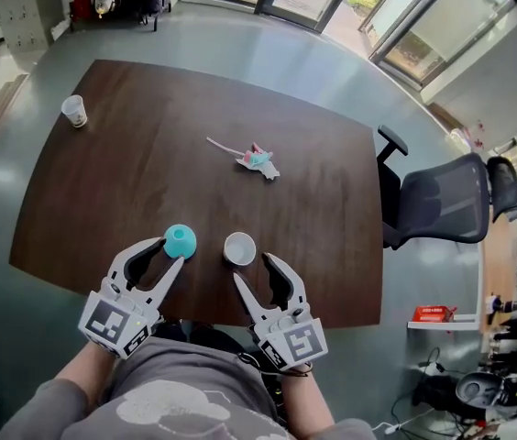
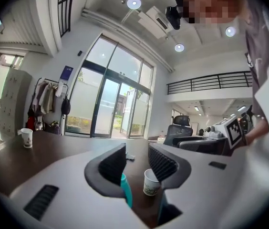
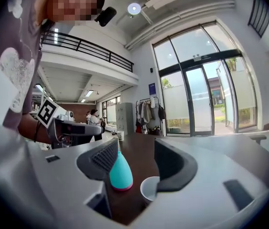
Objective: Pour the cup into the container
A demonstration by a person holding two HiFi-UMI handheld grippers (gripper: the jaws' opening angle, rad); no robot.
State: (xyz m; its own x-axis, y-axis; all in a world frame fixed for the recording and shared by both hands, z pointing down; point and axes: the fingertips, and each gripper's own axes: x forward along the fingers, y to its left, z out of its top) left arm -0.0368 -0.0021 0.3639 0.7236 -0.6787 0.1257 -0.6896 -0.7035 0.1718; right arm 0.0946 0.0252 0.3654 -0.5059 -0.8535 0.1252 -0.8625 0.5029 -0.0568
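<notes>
Holding both half-open and empty: left gripper, right gripper. Cup sits at 6 o'clock on the table, teal container at its 9. We fear a hard squeeze buckling the cup and spilling early; a nudge may tip the container.

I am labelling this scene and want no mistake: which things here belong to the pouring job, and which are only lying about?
For the job:
- near white cup
- teal container beside it

Only lying about:
- far paper cup, alone at a far corner
- crumpled scrap further back
- office chair at the side
</notes>
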